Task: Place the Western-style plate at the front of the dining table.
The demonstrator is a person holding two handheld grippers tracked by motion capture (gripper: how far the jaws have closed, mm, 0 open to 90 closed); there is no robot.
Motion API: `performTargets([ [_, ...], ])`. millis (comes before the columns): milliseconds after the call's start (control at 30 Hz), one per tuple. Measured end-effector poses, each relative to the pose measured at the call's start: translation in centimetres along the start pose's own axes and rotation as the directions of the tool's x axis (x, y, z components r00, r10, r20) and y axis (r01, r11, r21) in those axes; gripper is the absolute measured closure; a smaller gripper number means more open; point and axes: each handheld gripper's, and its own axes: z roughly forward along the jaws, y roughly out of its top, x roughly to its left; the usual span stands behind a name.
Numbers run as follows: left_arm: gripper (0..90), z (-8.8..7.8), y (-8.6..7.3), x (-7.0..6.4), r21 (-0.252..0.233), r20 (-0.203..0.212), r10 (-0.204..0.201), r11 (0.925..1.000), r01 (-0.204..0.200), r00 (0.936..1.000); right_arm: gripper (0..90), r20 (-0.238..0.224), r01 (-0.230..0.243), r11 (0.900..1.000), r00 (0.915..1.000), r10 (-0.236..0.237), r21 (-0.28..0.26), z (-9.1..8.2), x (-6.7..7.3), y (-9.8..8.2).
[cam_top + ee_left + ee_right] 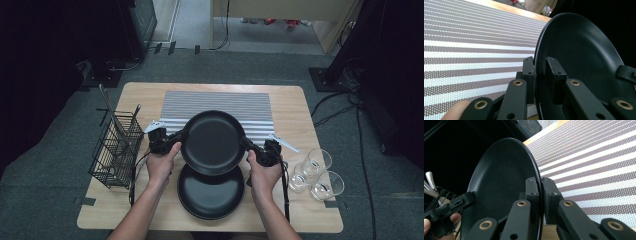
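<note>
1. We note both grippers, left gripper (176,139) and right gripper (250,146), clamped on opposite rims of a black plate (212,141).
2. Plate sits above striped mat (215,107) on wooden table (290,100).
3. Grey carpet (65,135) surrounds table.

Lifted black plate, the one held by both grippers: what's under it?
Under the lifted plate lie the striped mat and the far edge of a second black plate on the table. That overlapped edge and the mat patch beneath are covered.
</note>
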Motion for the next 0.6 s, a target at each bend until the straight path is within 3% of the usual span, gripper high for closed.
performTargets([
  [600,79.5,1.3,1.2,0.6,-0.006,0.001,0.003,1.0,-0.003,1.0,85.2,0.003,0.006,1.0,1.0,-0.006,-0.005,1.3,-0.1,1.3],
])
